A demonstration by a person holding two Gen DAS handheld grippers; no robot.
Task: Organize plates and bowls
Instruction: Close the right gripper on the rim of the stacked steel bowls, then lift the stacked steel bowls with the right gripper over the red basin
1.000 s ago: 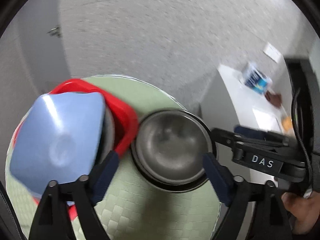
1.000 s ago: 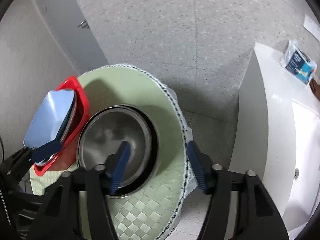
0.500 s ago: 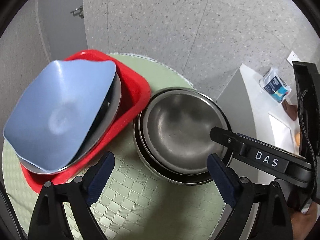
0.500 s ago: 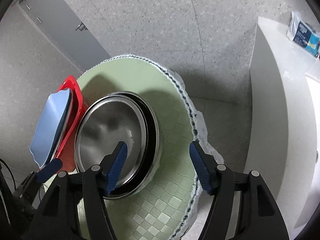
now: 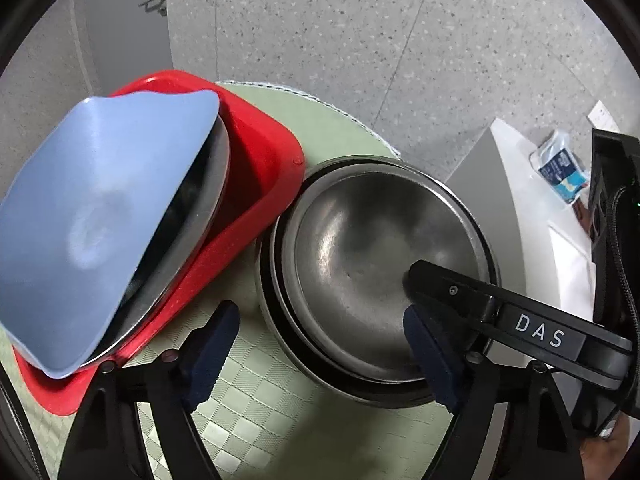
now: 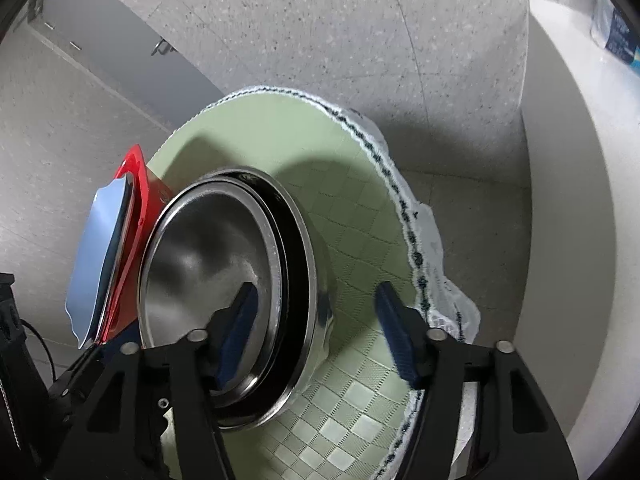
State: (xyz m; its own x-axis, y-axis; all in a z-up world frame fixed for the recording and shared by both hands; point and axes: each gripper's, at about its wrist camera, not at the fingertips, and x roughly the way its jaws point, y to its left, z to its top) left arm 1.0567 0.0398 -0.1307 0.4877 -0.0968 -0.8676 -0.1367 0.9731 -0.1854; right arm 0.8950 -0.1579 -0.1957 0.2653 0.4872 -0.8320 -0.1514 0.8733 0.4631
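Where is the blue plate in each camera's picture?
Left wrist view: the blue plate fills the left side, resting on a metal dish inside the red tray.
Right wrist view: the blue plate is a thin edge-on sliver at the left.
Shared landmark: the stacked steel bowls just right of the red tray.

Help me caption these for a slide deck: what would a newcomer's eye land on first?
First, the red tray at the left of the round green table mat, holding a blue plate that leans on a steel dish. Beside it, touching the tray's corner, sits a stack of nested steel bowls. The open right tongs straddle that stack's rim, one finger inside the top bowl.
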